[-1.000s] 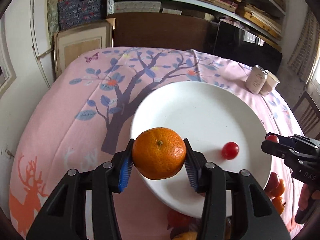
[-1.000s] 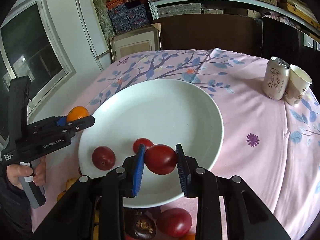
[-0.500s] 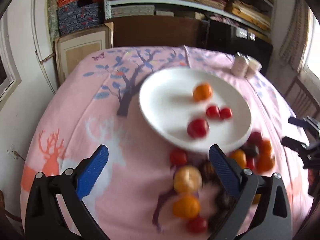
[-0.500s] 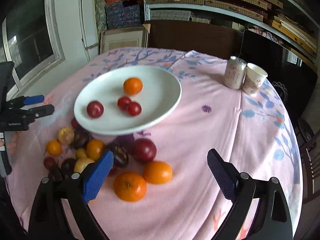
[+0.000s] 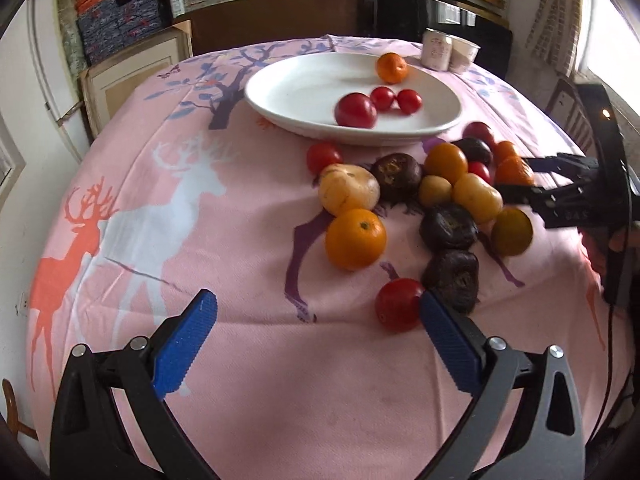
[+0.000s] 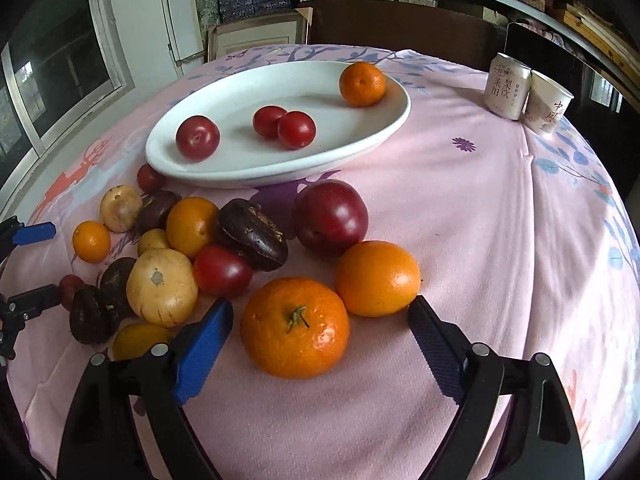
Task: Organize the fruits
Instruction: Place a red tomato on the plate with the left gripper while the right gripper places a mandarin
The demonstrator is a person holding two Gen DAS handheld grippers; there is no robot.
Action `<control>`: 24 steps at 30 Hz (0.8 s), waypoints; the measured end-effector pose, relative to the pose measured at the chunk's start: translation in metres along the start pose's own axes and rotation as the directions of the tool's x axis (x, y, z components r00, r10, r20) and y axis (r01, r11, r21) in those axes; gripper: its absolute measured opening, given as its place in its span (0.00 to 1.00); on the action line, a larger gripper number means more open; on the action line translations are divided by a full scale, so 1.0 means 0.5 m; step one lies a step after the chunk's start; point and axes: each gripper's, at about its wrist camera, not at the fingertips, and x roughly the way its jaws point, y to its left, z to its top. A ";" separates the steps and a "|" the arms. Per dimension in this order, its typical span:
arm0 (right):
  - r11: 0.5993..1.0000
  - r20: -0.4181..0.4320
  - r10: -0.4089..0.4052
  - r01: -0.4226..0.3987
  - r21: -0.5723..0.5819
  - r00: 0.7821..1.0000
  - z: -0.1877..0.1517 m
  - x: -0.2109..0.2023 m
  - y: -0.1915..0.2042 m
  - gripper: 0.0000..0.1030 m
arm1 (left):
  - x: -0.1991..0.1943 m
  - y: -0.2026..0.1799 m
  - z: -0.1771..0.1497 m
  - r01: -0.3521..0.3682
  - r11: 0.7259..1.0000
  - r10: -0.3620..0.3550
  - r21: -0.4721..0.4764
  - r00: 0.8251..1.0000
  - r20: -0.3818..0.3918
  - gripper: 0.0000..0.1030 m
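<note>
A white plate [image 5: 280, 80] [image 6: 224, 176] holds one mandarin [image 5: 391, 67] and three red fruits [image 5: 355, 110]. In front of it lies a loose pile of orange, yellow, red and dark purple fruit [image 5: 448, 196]. My left gripper [image 5: 316, 304] is open wide over bare cloth, with a small red fruit [image 5: 398, 304] just beside its right pad. My right gripper [image 6: 320, 306] straddles a large mandarin [image 6: 295, 328]. Its jaws are closing, and the pads stand clear of the peel. Another orange [image 6: 378, 278] and a dark red plum [image 6: 330, 216] lie just beyond.
A drink can [image 6: 506, 86] and a paper cup [image 6: 548, 108] stand at the far right of the pink tablecloth [image 5: 160, 220]. A chair back [image 5: 562, 92] stands past the table's right edge. Shelves and boxes fill the wall behind.
A second ago the left gripper held a mandarin and the right a red fruit over the plate. Both fruits now lie on the plate. Both grippers opened and pulled back toward the loose pile.
</note>
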 end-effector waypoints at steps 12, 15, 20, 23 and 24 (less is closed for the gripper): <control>0.995 0.061 0.074 -0.077 0.060 0.995 -0.009 -0.026 -0.015 0.44 | 0.004 -0.043 -0.014 0.229 0.972 -0.228 0.059 0.974 -0.018 0.26; 0.997 0.081 0.027 -0.032 0.064 0.996 -0.012 -0.041 -0.009 0.44 | -0.002 -0.056 -0.020 0.198 0.975 -0.198 0.096 0.980 -0.014 0.26; 0.991 0.091 0.058 -0.069 0.117 0.994 -0.030 -0.061 -0.020 0.44 | -0.052 -0.031 -0.025 0.217 0.976 -0.219 0.033 0.975 0.037 0.26; 0.991 0.131 0.058 -0.073 0.109 0.990 -0.026 -0.098 -0.016 0.44 | -0.101 0.002 0.006 0.187 0.982 -0.183 -0.024 0.974 0.132 0.26; 0.992 0.153 0.061 -0.077 0.105 0.986 -0.020 -0.117 -0.012 0.44 | -0.119 0.016 0.023 0.183 0.982 -0.171 -0.052 0.970 0.172 0.26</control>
